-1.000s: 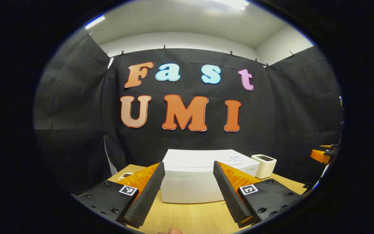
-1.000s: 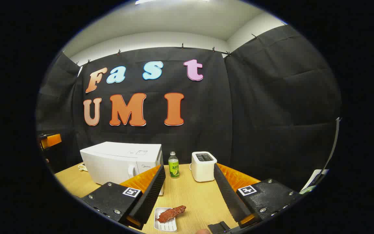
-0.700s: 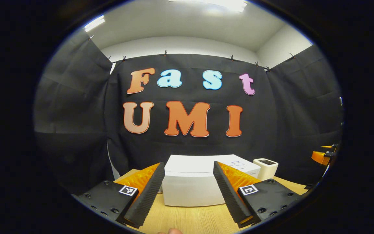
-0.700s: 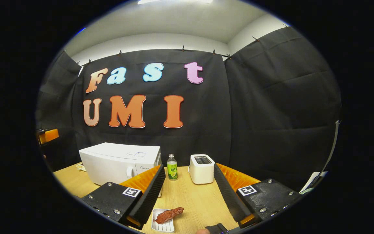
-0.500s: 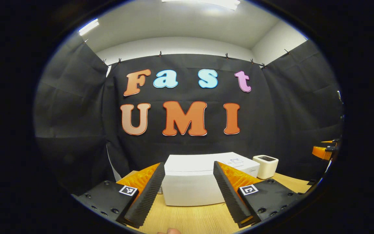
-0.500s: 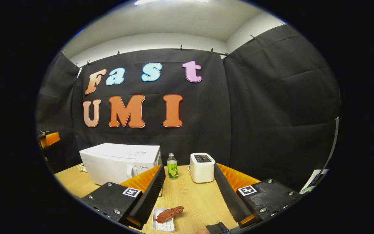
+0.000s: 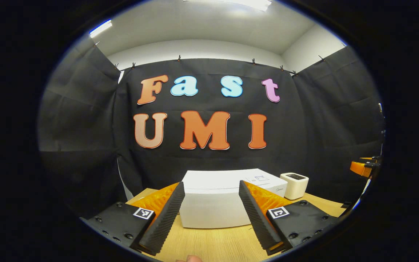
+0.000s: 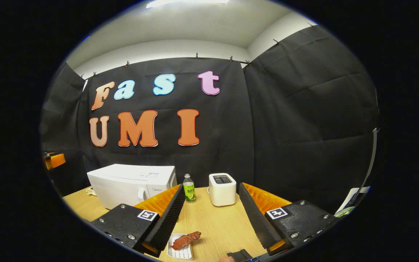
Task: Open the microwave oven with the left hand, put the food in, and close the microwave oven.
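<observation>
While the door is shut: microwave (image 7: 213,205) sits straight ahead of the left claw (image 7: 211,214), long side across, well apart.
Worktop (image 8: 213,225): bare wood between claw and microwave, nothing in the way.
Toaster (image 8: 222,189): right of the microwave, bottle (image 8: 188,188) between them.
Left claw: spread wide, empty, judged nearer.
Right claw (image 8: 209,218): spread wide, empty.
Food (image 8: 186,240): on a small white tray (image 8: 180,253), just below the right claw.
</observation>
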The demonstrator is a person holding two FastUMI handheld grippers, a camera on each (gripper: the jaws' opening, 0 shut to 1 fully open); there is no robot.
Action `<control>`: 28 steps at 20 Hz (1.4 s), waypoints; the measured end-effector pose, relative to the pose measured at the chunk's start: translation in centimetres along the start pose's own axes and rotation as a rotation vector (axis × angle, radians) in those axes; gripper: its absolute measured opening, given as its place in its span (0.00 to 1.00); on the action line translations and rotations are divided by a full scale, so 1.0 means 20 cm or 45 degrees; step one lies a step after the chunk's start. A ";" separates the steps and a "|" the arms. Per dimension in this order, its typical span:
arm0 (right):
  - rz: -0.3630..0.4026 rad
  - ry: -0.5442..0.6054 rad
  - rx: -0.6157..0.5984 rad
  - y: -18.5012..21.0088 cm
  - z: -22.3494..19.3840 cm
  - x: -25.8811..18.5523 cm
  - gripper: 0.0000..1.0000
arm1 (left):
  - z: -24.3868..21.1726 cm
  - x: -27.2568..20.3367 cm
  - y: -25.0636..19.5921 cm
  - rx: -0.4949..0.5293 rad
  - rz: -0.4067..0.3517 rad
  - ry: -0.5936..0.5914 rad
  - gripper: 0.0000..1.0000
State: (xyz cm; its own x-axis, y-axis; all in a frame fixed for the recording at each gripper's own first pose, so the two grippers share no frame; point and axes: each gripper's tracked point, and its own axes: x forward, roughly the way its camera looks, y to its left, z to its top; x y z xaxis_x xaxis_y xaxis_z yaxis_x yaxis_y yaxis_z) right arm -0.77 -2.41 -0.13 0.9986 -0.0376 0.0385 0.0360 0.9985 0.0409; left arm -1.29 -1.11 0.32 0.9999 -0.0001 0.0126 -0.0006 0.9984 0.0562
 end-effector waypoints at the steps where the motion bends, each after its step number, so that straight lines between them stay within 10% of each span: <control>1: -0.001 -0.002 -0.007 0.00 0.00 0.00 0.93 | 0.01 0.00 0.01 0.008 0.007 -0.005 0.96; 13: 0.039 0.014 0.008 0.02 0.01 -0.01 0.93 | 0.02 -0.08 -0.14 -0.017 -0.052 0.000 0.95; 28: 0.050 0.075 -0.011 -0.04 -0.07 -0.03 0.93 | -0.77 0.37 -0.88 -0.026 -0.204 0.166 0.97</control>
State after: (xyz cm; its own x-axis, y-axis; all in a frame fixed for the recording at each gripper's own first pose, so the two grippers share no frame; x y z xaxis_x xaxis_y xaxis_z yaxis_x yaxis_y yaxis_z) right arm -1.33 -3.05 -1.56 0.9998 0.0034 -0.0186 -0.0028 0.9995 0.0315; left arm 6.36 -17.90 -15.85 0.9804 -0.1527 -0.1244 0.1572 0.9872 0.0270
